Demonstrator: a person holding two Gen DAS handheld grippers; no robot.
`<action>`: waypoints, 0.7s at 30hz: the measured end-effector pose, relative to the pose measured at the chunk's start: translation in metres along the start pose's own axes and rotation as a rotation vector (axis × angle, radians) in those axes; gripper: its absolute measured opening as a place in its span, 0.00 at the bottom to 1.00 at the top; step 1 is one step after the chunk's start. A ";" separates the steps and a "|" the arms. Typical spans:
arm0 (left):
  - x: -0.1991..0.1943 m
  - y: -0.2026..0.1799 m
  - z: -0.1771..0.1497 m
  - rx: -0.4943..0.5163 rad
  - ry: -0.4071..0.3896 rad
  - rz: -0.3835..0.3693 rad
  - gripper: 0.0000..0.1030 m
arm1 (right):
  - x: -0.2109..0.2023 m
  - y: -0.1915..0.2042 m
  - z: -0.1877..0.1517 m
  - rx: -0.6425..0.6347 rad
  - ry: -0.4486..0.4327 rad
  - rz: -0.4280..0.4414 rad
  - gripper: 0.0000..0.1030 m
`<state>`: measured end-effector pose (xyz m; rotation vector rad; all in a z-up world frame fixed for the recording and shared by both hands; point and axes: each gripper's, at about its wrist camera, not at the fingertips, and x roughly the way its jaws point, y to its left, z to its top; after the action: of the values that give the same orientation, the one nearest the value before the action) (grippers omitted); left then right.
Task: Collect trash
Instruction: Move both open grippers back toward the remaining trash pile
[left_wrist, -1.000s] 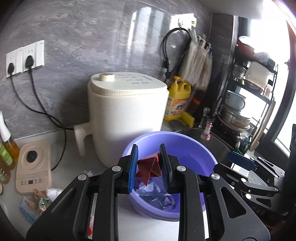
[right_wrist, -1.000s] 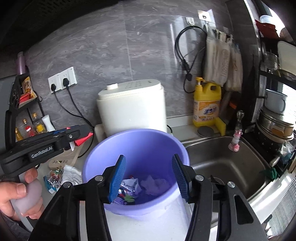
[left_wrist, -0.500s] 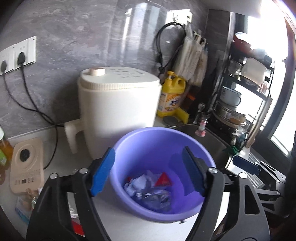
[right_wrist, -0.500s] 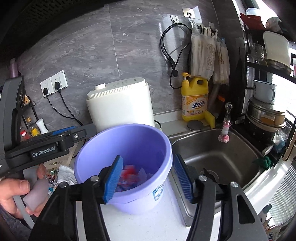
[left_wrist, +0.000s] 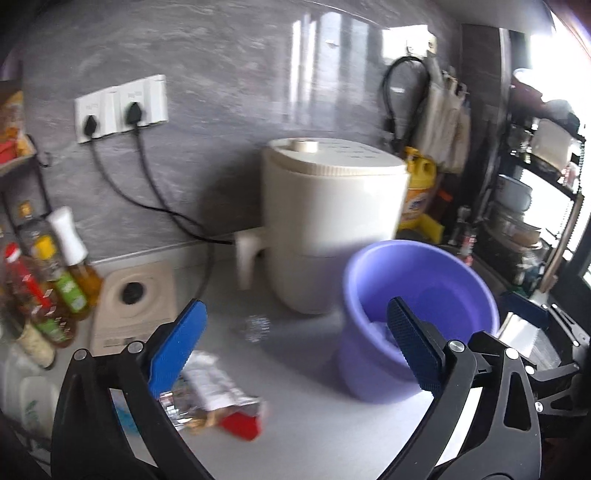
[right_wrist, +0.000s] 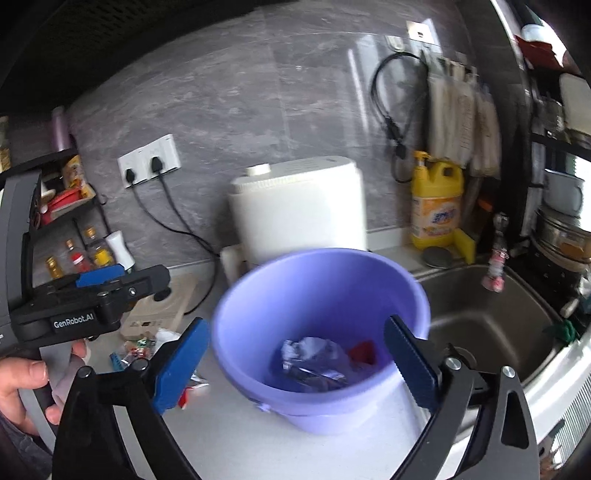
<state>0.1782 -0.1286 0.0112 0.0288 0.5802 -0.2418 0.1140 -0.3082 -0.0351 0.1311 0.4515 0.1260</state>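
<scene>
Trash, a red folded wrapper pinched a second earlier between the pads of the left gripper (left_wrist: 291, 350), lay in the purple bucket (right_wrist: 258, 295) beside crumpled foil (right_wrist: 310, 358); those jaws had just been opening and stood wide with nothing between them. The right gripper (right_wrist: 295, 365) had likewise just spread wide and empty, framing the bucket's mouth. That drop was judged complete, and the left fingers had swung toward loose wrappers (left_wrist: 218, 398) on the counter (left_wrist: 332, 435), just beyond the left-hand pad (left_wrist: 177, 347).

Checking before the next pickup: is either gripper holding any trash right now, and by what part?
Nothing is held. The left gripper and right gripper have jaws that have just been opening, with nothing between them. The trash lies in the bucket.
</scene>
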 end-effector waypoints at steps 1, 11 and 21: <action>-0.004 0.006 -0.002 -0.009 0.000 0.018 0.94 | 0.002 0.005 0.000 -0.008 0.003 0.014 0.92; -0.033 0.065 -0.022 -0.099 0.000 0.162 0.94 | 0.026 0.063 -0.002 -0.094 0.039 0.167 0.92; -0.060 0.119 -0.046 -0.216 -0.011 0.252 0.94 | 0.047 0.115 -0.004 -0.184 0.067 0.270 0.92</action>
<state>0.1325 0.0042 0.0005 -0.1077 0.5828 0.0662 0.1430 -0.1874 -0.0412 0.0060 0.4857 0.4373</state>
